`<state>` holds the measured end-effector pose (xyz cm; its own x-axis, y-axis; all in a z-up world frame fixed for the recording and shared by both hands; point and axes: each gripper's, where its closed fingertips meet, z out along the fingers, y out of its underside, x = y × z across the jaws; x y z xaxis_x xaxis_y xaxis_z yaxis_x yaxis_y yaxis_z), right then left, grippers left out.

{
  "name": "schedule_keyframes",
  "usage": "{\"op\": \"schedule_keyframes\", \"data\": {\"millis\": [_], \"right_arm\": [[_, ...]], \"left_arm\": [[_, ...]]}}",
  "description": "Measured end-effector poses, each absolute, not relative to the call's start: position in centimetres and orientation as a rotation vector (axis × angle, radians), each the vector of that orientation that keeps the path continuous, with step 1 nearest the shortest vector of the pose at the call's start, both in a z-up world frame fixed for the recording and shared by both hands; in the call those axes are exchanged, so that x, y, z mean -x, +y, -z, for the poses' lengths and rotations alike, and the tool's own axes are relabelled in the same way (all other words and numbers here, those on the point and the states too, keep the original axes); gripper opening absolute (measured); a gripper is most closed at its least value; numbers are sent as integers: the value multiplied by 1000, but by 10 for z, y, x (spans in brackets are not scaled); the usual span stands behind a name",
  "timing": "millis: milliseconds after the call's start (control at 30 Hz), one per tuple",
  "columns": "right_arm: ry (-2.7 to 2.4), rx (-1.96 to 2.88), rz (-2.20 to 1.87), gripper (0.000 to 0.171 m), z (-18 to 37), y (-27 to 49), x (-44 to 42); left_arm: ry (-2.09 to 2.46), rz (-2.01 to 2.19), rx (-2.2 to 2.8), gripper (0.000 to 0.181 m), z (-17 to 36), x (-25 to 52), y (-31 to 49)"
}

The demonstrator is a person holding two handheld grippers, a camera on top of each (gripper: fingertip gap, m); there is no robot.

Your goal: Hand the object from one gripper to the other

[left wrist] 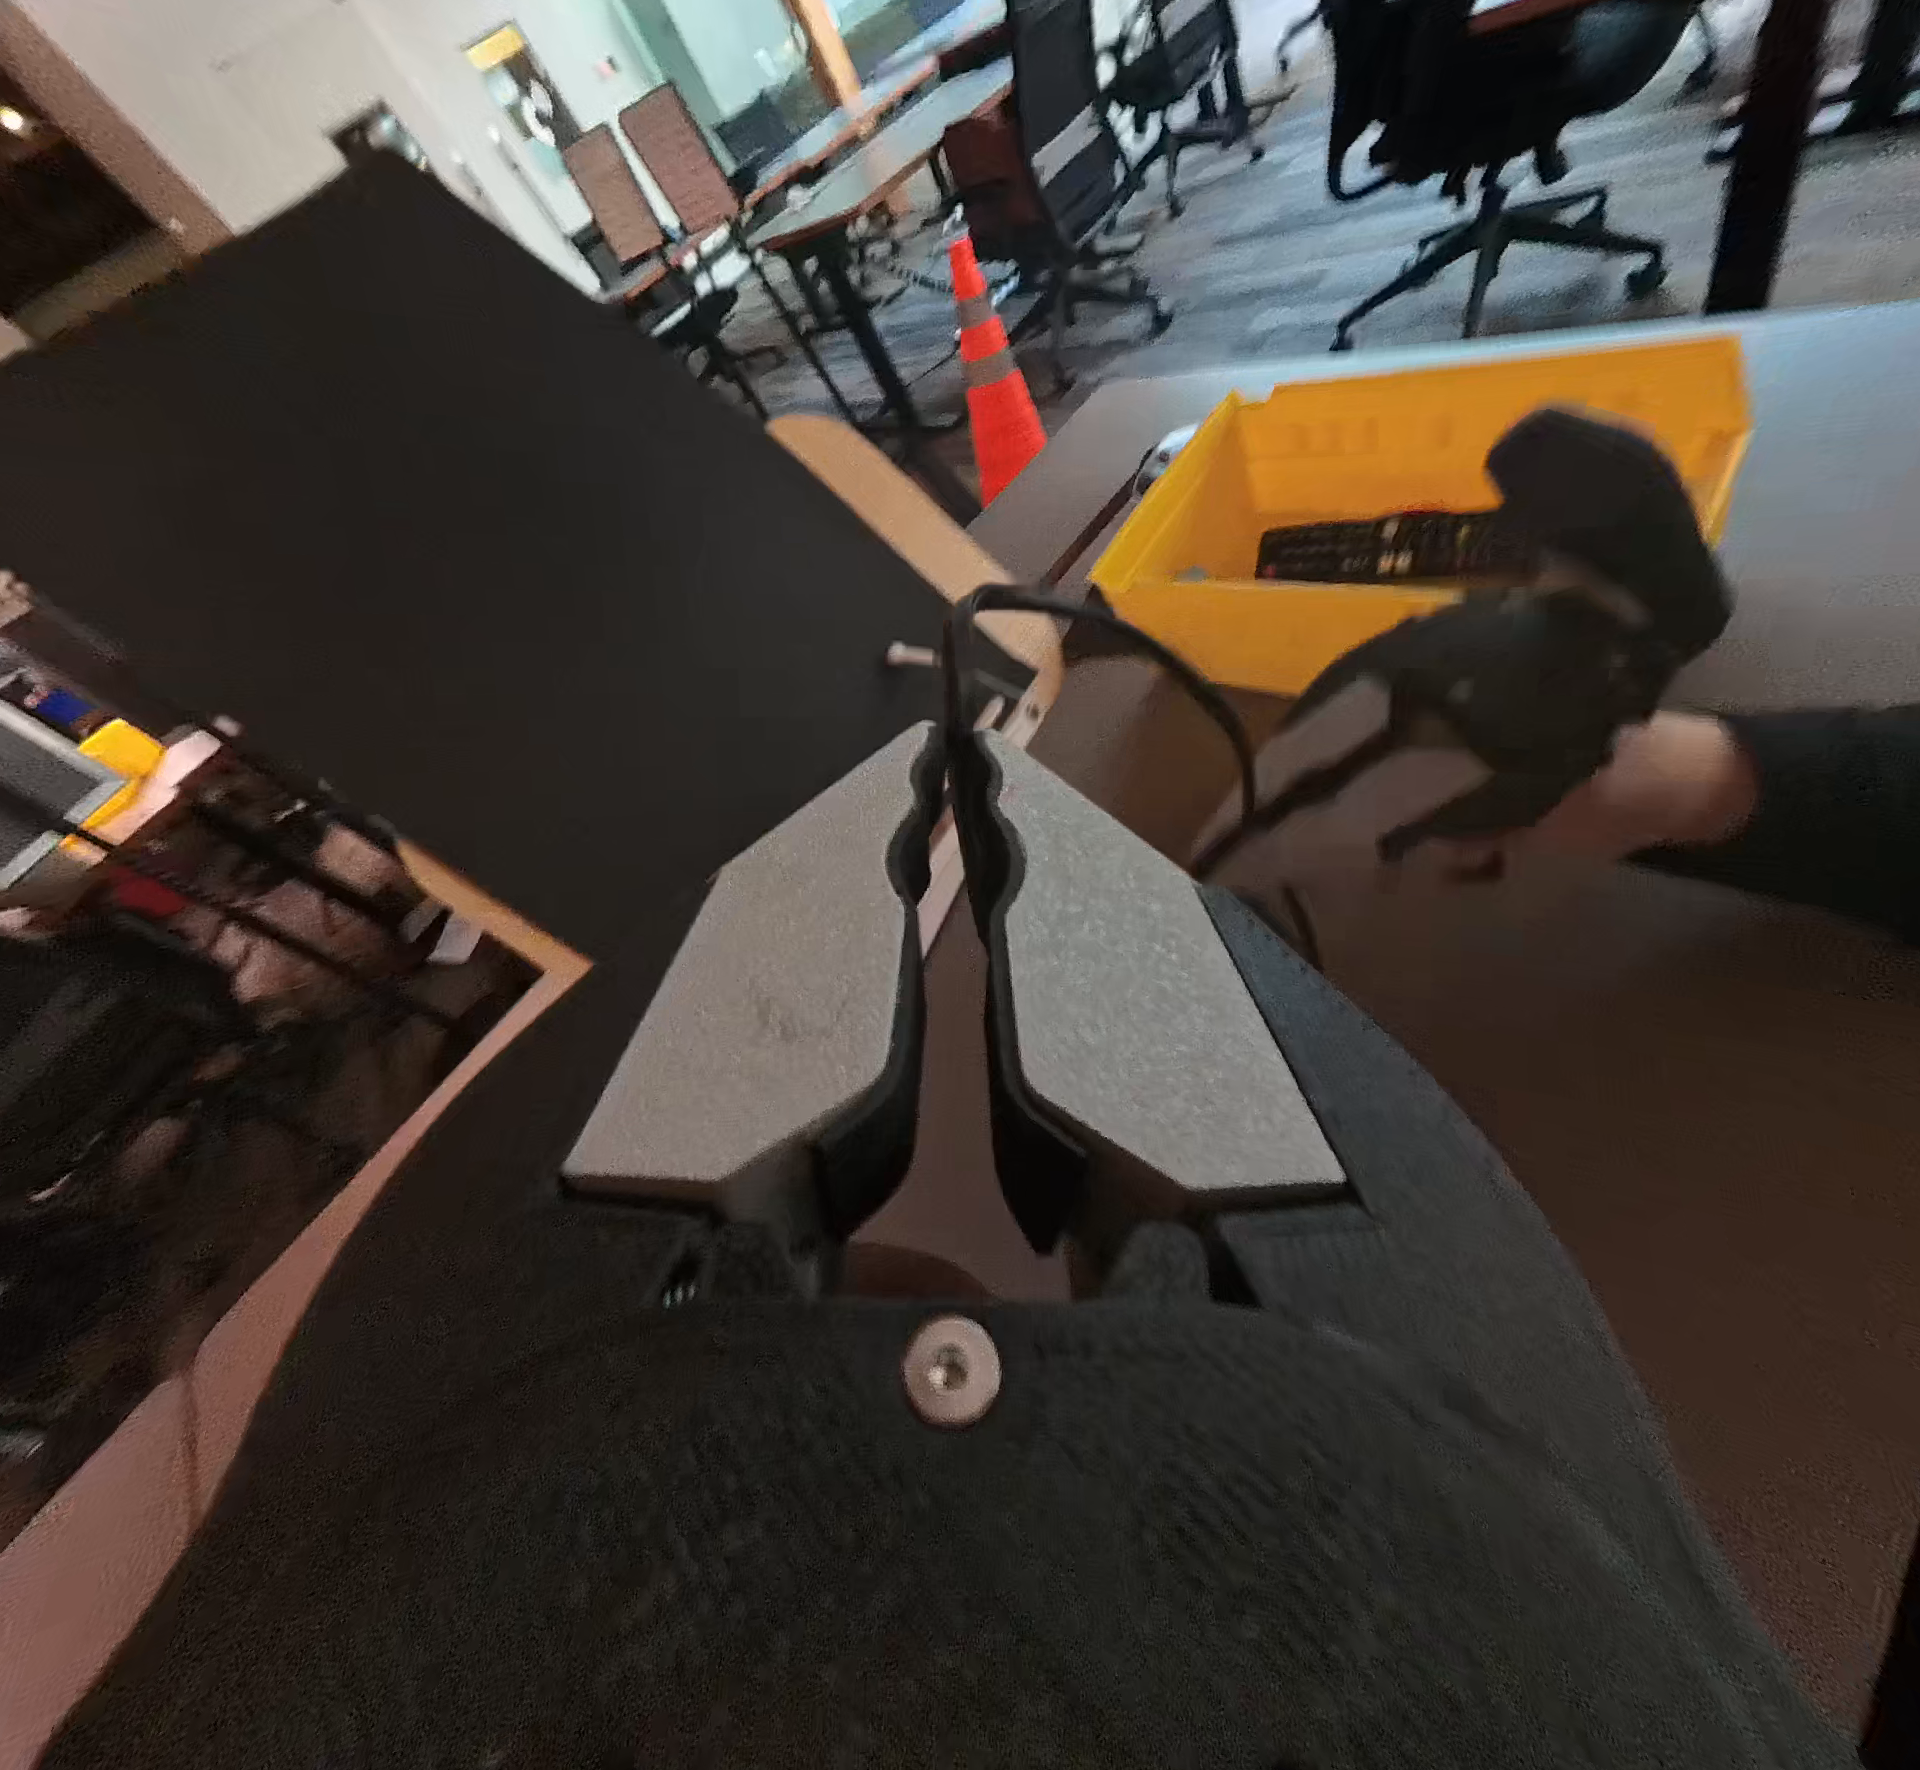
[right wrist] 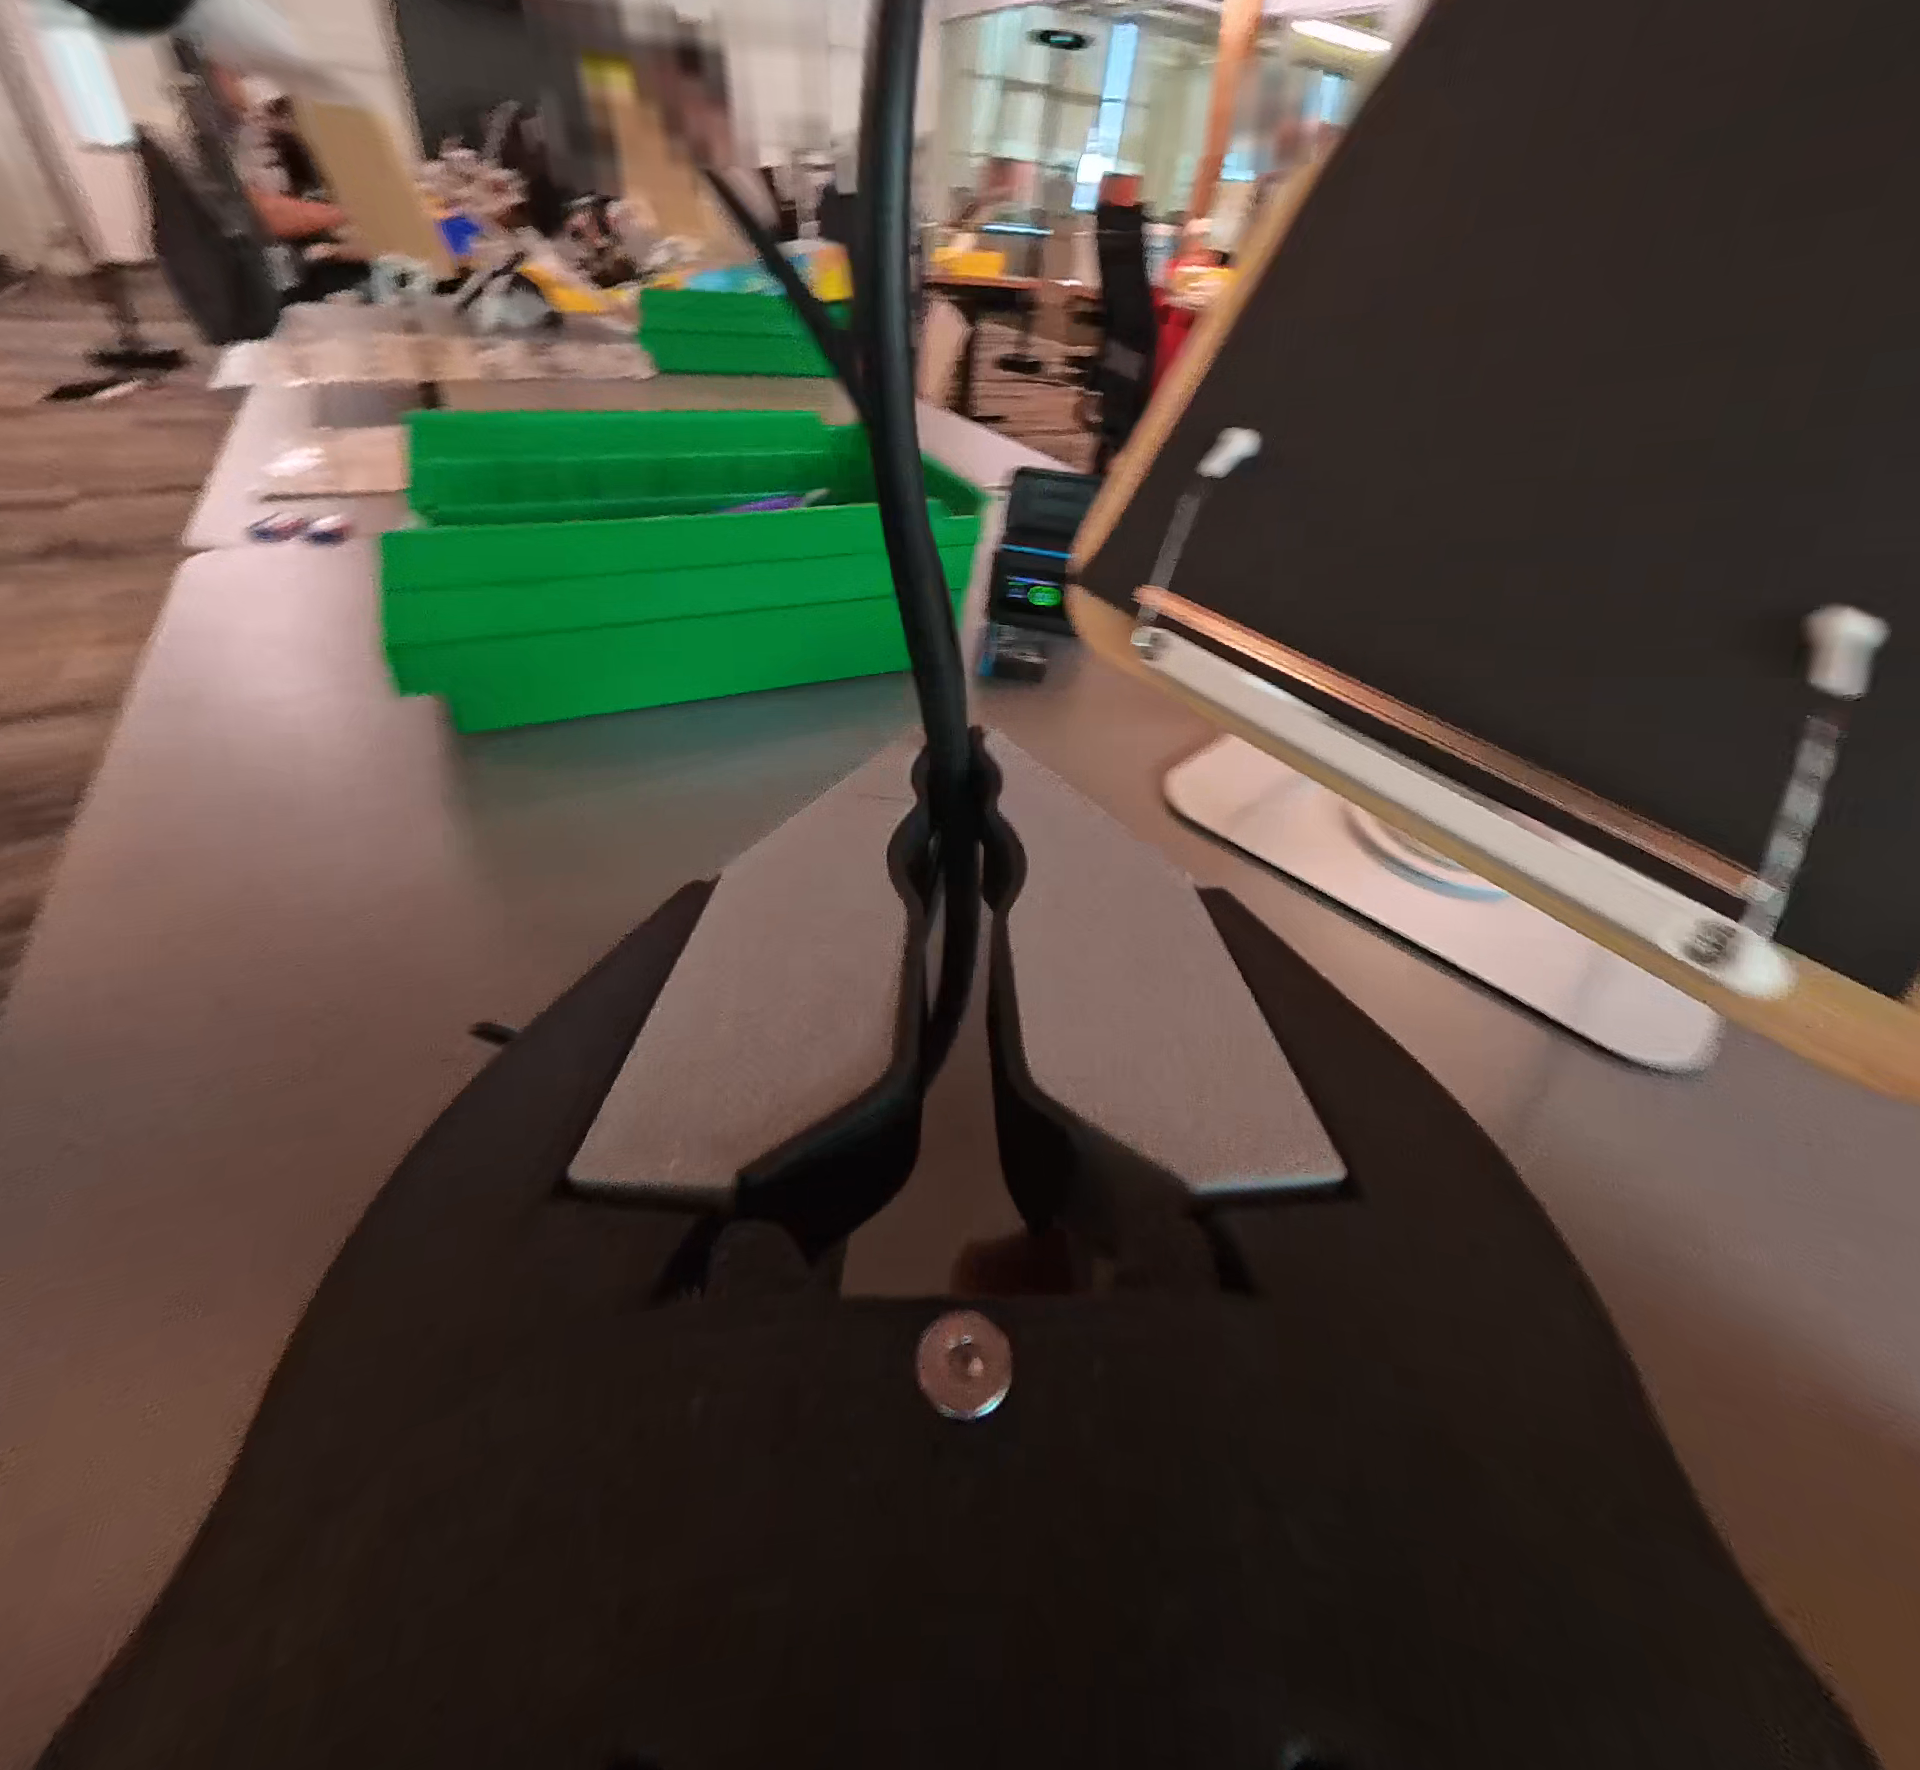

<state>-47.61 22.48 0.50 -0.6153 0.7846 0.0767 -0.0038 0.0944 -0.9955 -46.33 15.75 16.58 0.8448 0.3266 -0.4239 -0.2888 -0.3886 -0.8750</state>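
Beside the yellow bin (left wrist: 1195,567), we have both the left gripper (left wrist: 954,764) and right gripper (right wrist: 961,785) clamped on the black cable (left wrist: 1174,671), light and limp, best pinched near its end.

Bare bench (right wrist: 260,785) open between the green bins (right wrist: 644,608) and the black board (right wrist: 1558,370). Board blocks the far side; yellow bin (left wrist: 1299,640) stands close behind the right tongs (left wrist: 1340,785).

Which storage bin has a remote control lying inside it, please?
The yellow bin in the left wrist view; a black remote control lies inside. The green bins show none.
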Motion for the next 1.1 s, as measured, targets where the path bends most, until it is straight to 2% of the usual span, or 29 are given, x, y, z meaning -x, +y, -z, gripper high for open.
{"op": "schedule_keyframes", "data": {"millis": [167, 367, 467, 500, 567, 633, 733, 833, 900, 1100], "right_arm": [[-1652, 920, -1457, 1, -6, 265, 490], [-1677, 901, -1371, 1, 0, 267, 493], [-1679, 927, -1337, 1, 7, 269, 497], [-1667, 930, -1329, 1, 6, 272, 497], [-1659, 919, -1317, 0, 4, 275, 496], [-1672, 895, -1276, 0, 5, 277, 497], [-1685, 829, -1217, 0, 6, 272, 496], [-1718, 685, -1185, 0, 4, 256, 490], [-1728, 596, -1124, 0, 5, 249, 487], [-1809, 345, -1159, 0, 7, 220, 466]], "left_arm": [[-141, -623, 1950, 1, -101, 477, 127], [-207, -606, 2046, 2, -3, 473, 106], [-301, -423, 2086, 0, 35, 462, 110], [-325, -385, 2087, 0, 40, 460, 110], [-323, -395, 2055, 12, 35, 458, 110], [-306, -448, 2003, 26, 17, 458, 109], [-241, -442, 1896, 34, -20, 450, 123], [-164, -408, 1874, 50, -39, 451, 152], [-104, -366, 1922, 64, -32, 455, 177], [75, -203, 2177, 59, 26, 467, 220]]}}
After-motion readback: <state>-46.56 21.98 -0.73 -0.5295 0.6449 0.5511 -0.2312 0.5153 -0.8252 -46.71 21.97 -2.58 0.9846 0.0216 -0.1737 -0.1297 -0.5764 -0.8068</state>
